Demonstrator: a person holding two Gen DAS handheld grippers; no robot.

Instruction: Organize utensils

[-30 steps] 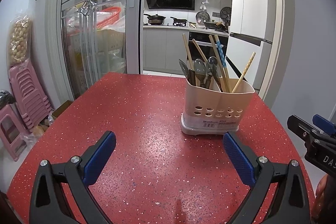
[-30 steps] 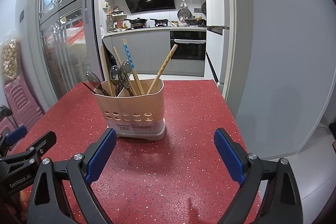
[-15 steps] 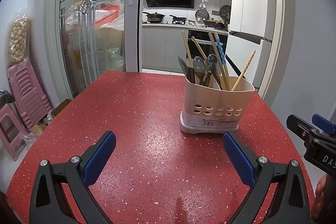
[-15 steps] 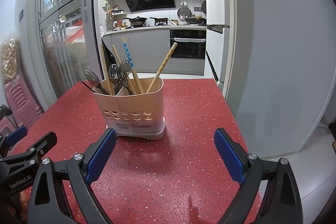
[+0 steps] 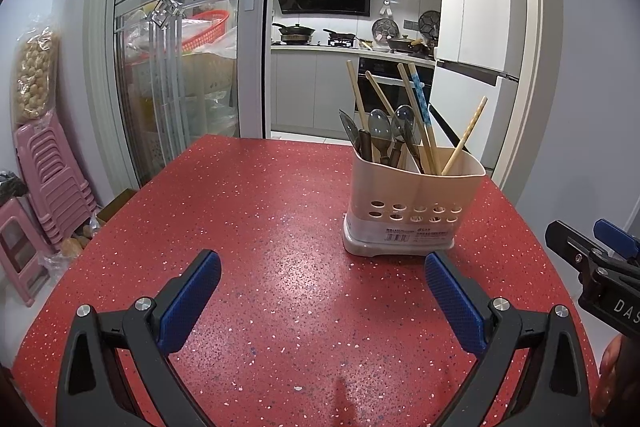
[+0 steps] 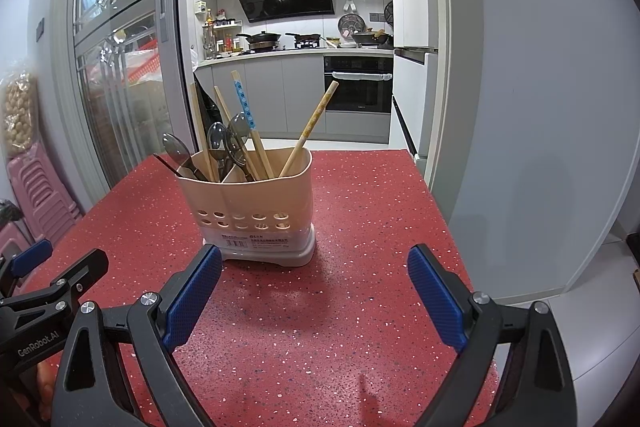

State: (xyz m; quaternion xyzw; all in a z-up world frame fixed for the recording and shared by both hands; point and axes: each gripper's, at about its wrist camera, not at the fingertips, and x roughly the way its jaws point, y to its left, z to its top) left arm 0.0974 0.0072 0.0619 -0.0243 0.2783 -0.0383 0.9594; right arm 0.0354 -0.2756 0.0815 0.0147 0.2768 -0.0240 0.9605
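Utensils stand gathered in a beige plastic utensil holder (image 5: 414,203) on the red speckled table (image 5: 256,227); the holder sits upright toward the table's far right part in the left wrist view, and just ahead of the right gripper's left finger in the right wrist view; a divider splits it into two compartments; wooden chopsticks (image 5: 464,137) lean out of the top, one of them with a blue patterned end (image 6: 242,101); metal spoons (image 5: 379,127) stand bowl-up among them, mostly in the left compartment, though which compartment each chopstick is in I cannot tell for all; a row of round holes and a barcode label (image 6: 256,239) mark the holder's front wall; the left gripper (image 5: 322,285) hovers over the table with its blue-padded fingers spread wide and nothing between them; the right gripper (image 6: 314,277) is likewise spread wide and empty, the holder near but apart from its pads; each gripper shows at the edge of the other's view; pink plastic stools (image 5: 44,171) are stacked by the wall on the left; a kitchen with a stove (image 6: 280,43) lies beyond the doorway.
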